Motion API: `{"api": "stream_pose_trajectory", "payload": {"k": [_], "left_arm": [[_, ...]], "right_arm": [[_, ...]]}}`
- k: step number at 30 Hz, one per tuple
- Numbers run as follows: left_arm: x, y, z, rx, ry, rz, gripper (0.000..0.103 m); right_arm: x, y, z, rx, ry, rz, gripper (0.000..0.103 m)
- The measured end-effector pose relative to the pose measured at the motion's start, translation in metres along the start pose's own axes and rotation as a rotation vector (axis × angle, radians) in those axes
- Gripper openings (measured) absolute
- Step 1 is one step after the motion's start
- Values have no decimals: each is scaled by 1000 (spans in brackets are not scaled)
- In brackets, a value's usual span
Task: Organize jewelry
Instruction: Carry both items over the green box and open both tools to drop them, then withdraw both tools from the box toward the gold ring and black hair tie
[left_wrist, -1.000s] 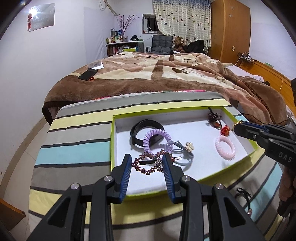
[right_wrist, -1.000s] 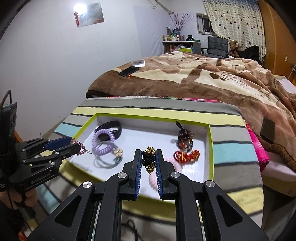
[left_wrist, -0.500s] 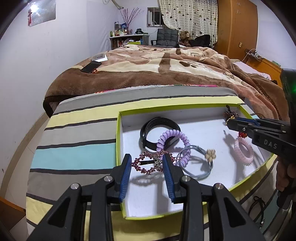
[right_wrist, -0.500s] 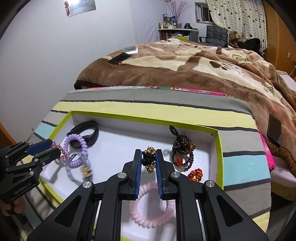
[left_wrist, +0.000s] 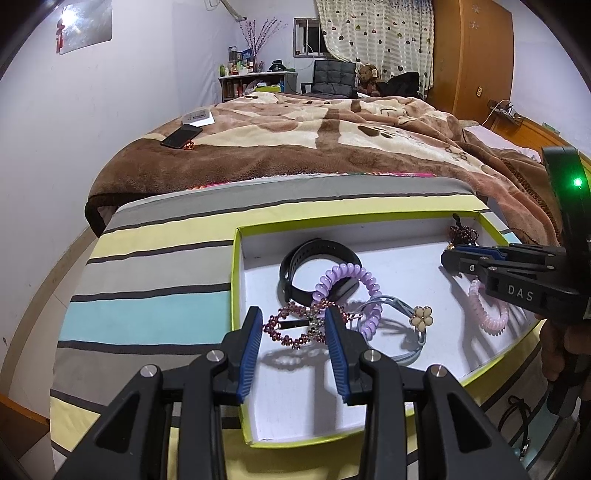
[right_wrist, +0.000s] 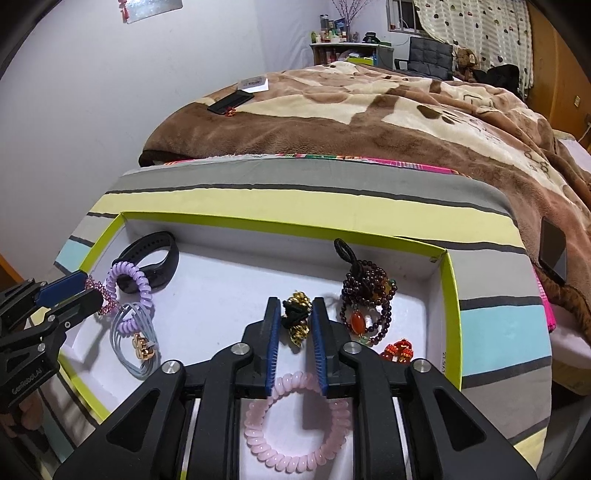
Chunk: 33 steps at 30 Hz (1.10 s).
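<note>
A white tray with a lime-green rim (left_wrist: 236, 295) (right_wrist: 452, 306) lies on a striped cloth. My left gripper (left_wrist: 293, 328) (right_wrist: 79, 291) is shut on a pink rhinestone hair clip (left_wrist: 295, 326) and holds it just above the tray's left part. My right gripper (right_wrist: 294, 319) (left_wrist: 448, 256) is shut on a black and gold hair tie (right_wrist: 295, 317) over the tray's right part. In the tray lie a black wristband (left_wrist: 314, 258), a purple spiral tie (left_wrist: 347, 280), a blue tie with a flower (left_wrist: 406, 325), a pink spiral tie (right_wrist: 295, 424) and a dark bead bracelet (right_wrist: 369, 295).
A small red ornament (right_wrist: 399, 350) lies by the tray's right wall. A bed with a brown blanket (left_wrist: 314, 144) stands right behind the striped surface, with a phone (left_wrist: 181, 136) on it. A dark cord (left_wrist: 517, 417) lies at the right front, off the tray.
Both grippers have come lower and further in over the tray, each still holding its piece. The hair clip now hangs beside the purple spiral tie.
</note>
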<state>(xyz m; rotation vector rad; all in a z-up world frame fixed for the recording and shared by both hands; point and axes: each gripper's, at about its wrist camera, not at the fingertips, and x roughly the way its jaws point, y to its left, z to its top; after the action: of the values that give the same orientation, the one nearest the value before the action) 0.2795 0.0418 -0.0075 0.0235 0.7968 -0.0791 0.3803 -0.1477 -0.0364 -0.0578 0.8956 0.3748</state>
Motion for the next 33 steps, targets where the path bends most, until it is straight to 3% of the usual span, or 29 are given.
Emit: {"api": "stream_pose_trajectory", "payload": {"k": [3,19,33], "left_arm": [[-1,2,-1,-6,-1,1,37],[-42,-1,-11,-13,-61,3,37],[-98,-16,-52,-36,-119,-30,37]], "right_arm": [[-3,0,0,1,-7,7,29],[-62,6,-19,2,-98,41,29],[-130,17,-82,6,-166,54,29]]}}
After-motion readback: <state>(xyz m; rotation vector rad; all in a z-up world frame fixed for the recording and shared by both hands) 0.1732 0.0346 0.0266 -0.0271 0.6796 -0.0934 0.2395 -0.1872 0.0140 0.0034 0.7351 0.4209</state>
